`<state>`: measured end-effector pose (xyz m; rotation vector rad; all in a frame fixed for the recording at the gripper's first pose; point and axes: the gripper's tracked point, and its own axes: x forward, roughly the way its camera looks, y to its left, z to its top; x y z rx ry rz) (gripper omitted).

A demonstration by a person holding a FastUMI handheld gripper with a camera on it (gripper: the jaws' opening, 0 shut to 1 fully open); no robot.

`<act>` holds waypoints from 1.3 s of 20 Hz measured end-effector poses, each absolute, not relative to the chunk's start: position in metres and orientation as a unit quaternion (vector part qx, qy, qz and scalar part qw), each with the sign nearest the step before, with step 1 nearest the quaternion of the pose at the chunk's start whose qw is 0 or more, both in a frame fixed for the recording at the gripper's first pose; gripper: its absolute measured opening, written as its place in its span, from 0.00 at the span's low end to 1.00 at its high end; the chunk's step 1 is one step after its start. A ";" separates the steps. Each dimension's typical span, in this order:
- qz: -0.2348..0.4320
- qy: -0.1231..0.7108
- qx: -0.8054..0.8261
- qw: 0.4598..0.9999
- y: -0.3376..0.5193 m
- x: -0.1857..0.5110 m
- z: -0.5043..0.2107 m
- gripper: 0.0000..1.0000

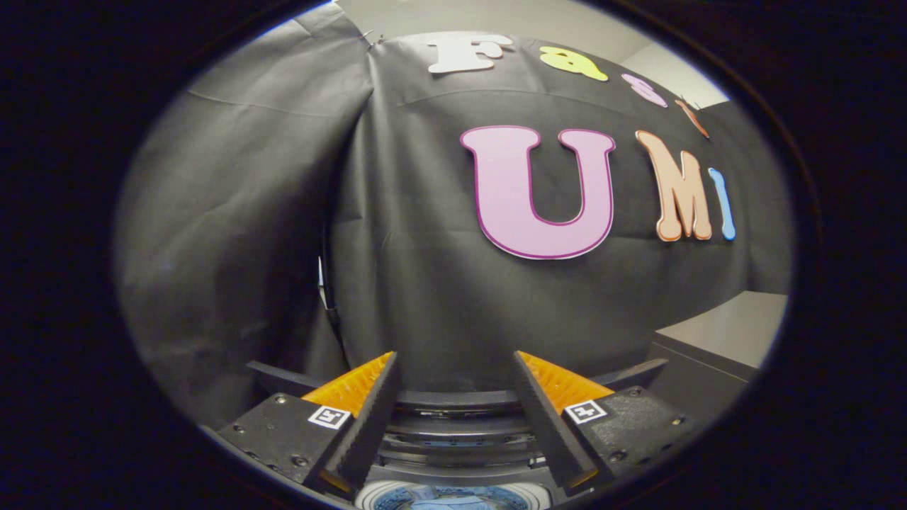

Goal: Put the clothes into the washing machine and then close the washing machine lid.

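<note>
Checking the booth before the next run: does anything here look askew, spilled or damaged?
Nothing stands out. The gripper has its fingers open with nothing between them, above the washing machine, whose drum opening shows bluish fabric inside.

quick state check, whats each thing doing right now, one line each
tongs: open, nothing between the fingers, pointing at the booth wall
washing machine: below and just ahead of the fingers, its opening uncovered, so the lid reads as open
clothes: bluish fabric lying inside the opening
lid: cannot tell which part it is
grey surface: beyond the fingers to one side, bare
</note>
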<state>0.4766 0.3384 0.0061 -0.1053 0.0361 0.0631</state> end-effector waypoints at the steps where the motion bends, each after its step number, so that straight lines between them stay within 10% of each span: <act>1: 0.032 0.016 -0.053 0.998 0.339 0.474 0.007 0.95; 26: 0.034 0.000 -0.054 0.998 0.336 0.449 0.000 0.94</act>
